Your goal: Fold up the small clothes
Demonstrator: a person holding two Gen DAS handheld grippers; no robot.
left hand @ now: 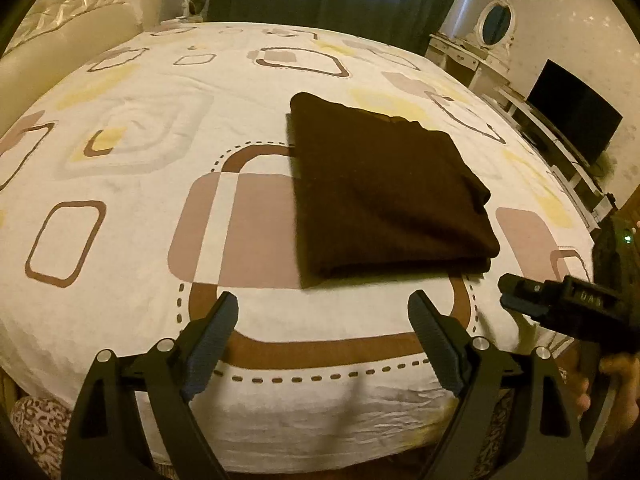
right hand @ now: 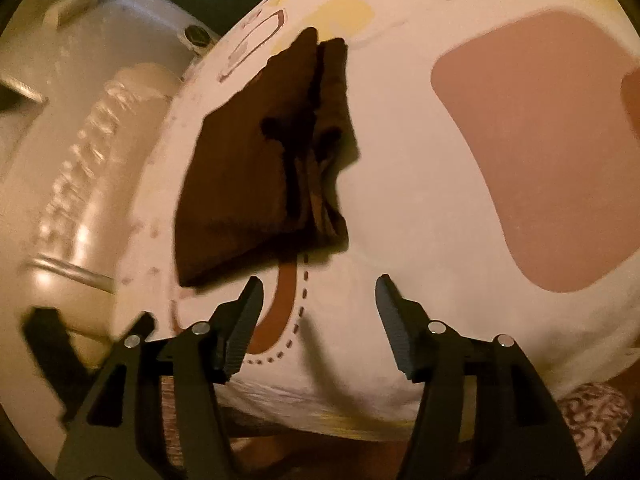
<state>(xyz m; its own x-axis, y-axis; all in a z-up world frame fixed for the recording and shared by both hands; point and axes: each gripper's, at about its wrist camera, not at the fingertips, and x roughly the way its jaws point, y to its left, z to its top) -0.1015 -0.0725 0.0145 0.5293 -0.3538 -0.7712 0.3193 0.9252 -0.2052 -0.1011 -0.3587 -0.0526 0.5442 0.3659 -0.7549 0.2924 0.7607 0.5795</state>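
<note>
Folded dark brown garment [left hand: 384, 192] lying flat on the bed sheet [left hand: 132, 168], both claws hanging clear of it.

At left, the padded headboard [left hand: 60, 40] is bordering the patterned sheet; the left gripper [left hand: 324, 312] is hovering just short of the garment's near edge, jaws standing wide apart with nothing between them. Rightward, the right gripper [right hand: 320, 292] is likewise gaping open and gripping nothing, beside the garment's layered edge. A television [left hand: 572, 116] is standing at far right.

The dark brown garment [left hand: 384, 188] lies folded flat on the bedsheet [left hand: 160, 168].
</note>
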